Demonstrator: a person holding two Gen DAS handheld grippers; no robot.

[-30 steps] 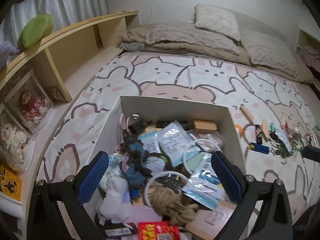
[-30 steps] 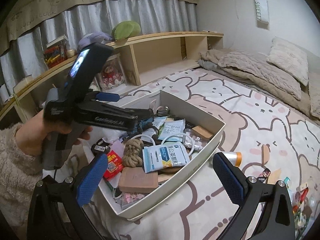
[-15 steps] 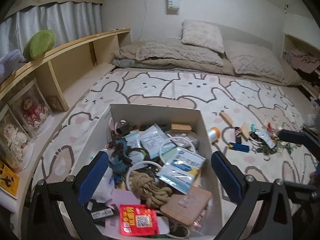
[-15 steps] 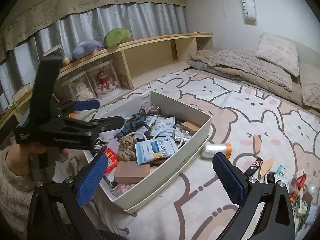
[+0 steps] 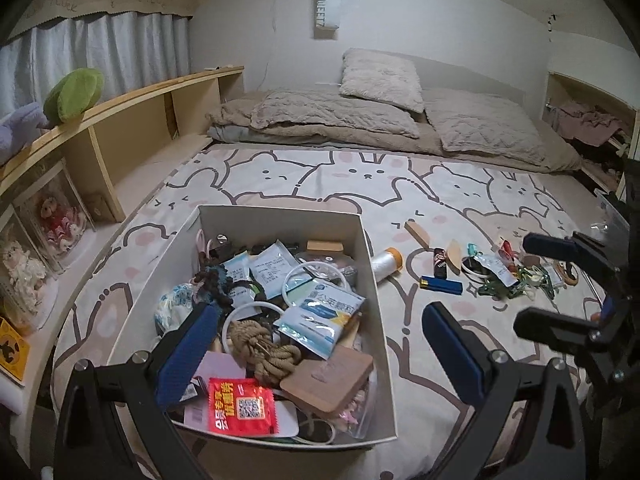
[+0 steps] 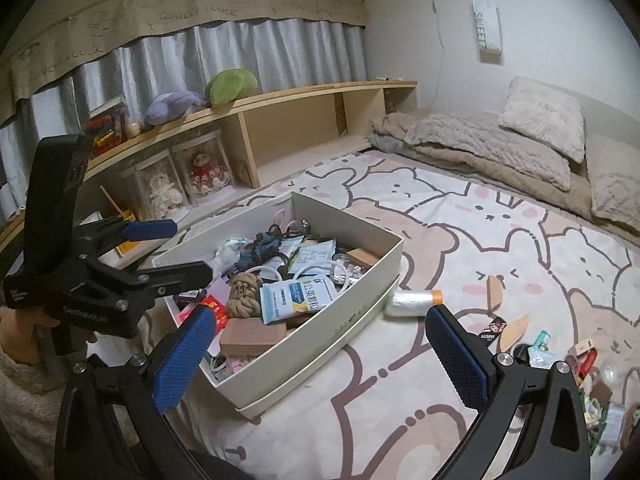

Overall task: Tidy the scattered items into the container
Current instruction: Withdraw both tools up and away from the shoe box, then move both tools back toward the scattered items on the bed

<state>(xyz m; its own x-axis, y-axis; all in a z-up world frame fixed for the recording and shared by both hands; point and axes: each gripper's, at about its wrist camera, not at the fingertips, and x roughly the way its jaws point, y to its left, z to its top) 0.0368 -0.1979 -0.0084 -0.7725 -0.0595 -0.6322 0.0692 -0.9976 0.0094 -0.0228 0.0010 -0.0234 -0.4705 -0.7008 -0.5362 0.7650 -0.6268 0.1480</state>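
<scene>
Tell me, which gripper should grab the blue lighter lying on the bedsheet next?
Probably the right gripper: it hangs open beside the blue lighter, while the open left gripper is over the white cardboard box.

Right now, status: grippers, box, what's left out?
Left gripper open, empty, over the box. Right gripper open, empty. Roll beside the box, lighter and clutter on the sheet.

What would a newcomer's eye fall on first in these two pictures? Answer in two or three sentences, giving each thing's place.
First the white box in the middle of the cartoon-animal bedspread, heaped with packets, a knotted rope and a red sachet. Next, small items lie scattered to its right, among them a blue lighter and a plastic roll. Both tongs, left and right, are open and empty.
</scene>
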